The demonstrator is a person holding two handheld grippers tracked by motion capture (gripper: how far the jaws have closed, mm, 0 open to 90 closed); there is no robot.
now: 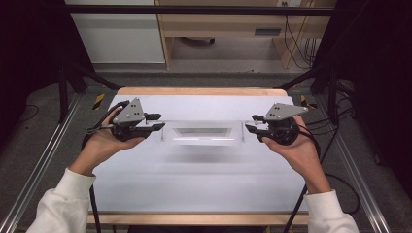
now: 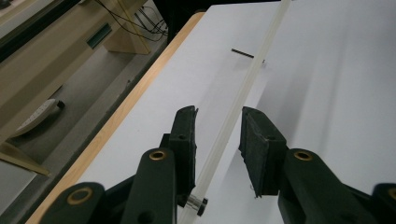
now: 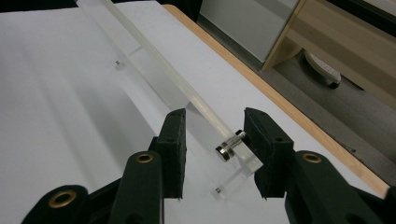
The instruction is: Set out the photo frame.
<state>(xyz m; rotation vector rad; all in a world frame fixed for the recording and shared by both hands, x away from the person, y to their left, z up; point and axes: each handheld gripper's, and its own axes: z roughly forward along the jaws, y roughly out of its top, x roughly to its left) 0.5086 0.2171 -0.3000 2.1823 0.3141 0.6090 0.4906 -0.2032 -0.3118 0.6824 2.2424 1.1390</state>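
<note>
Fingers (image 2: 184, 135) of the left gripper (image 1: 158, 122) stand part open with the thin edge of the clear acrylic panel (image 1: 202, 132) running between them. The near pad sits just beside the edge and the far pad is apart from it, so no squeeze shows. Fingers (image 3: 264, 140) of the right gripper (image 1: 250, 125) are also part open. They straddle the panel's other end: one pad touches the hardware there, the other pad is clearly off it, so I judge no firm clamp yet. White table (image 1: 194, 184) lies under everything, with a soft shadow below the panel; I can't tell if the panel rests on the top or hangs just above it. The panel sits mid-table between the two hands. Its long axis runs side to side across the table, one end pointing into each gripper, and both grippers aim inward along that axis. Neither hand is nearer; each is at its own end. In the right gripper view the panel (image 3: 154, 60) runs straight away from the jaws. Metal standoff (image 3: 229, 145) at the near end touches the right-hand pad, and a tiny screw (image 3: 217, 189) sits at the corner below it. The next move likely turns on both pairs closing square across the thin edge.
</note>
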